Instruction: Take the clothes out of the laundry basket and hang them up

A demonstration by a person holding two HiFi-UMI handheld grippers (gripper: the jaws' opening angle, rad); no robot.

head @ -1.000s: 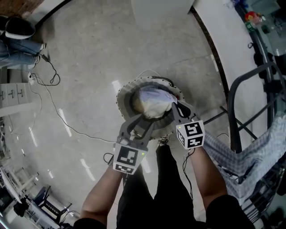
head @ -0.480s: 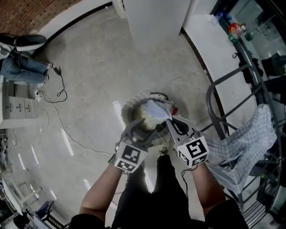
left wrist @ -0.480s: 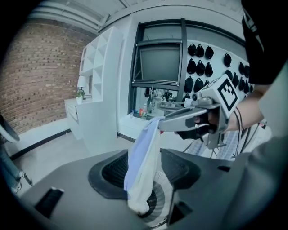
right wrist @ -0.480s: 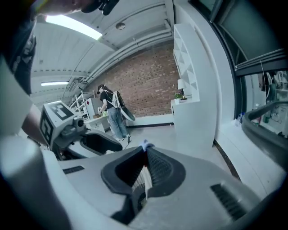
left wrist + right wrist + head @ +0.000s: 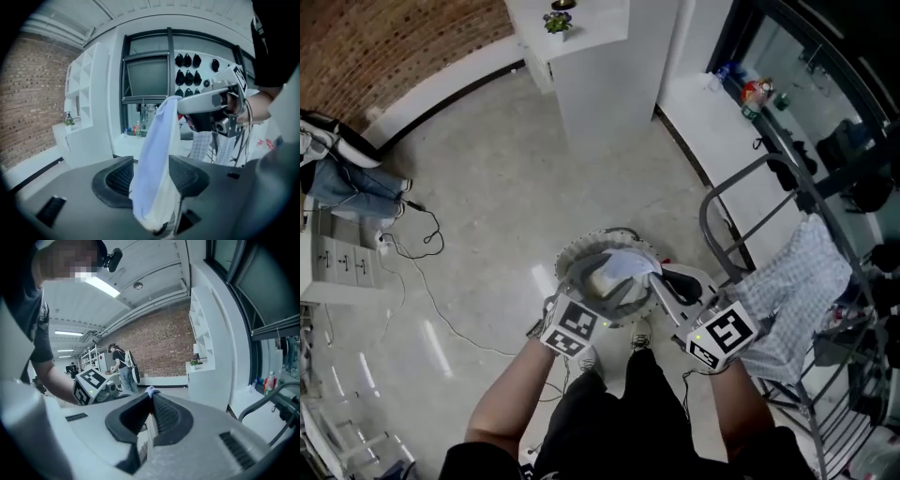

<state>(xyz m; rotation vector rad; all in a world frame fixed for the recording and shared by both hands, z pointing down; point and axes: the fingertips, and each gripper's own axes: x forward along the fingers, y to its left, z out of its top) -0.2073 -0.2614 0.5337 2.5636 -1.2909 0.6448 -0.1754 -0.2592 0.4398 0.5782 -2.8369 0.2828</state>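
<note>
Two-handed work: clamping the right gripper (image 5: 151, 397) shut on the pale garment's (image 5: 157, 140) top edge, dangling it over the basket (image 5: 562, 270). Just been opening the left gripper (image 5: 152, 176) wide around the hanging cloth, not pressing it. Judging it light, limp, floppy; best gripping at a shoulder seam.
</note>
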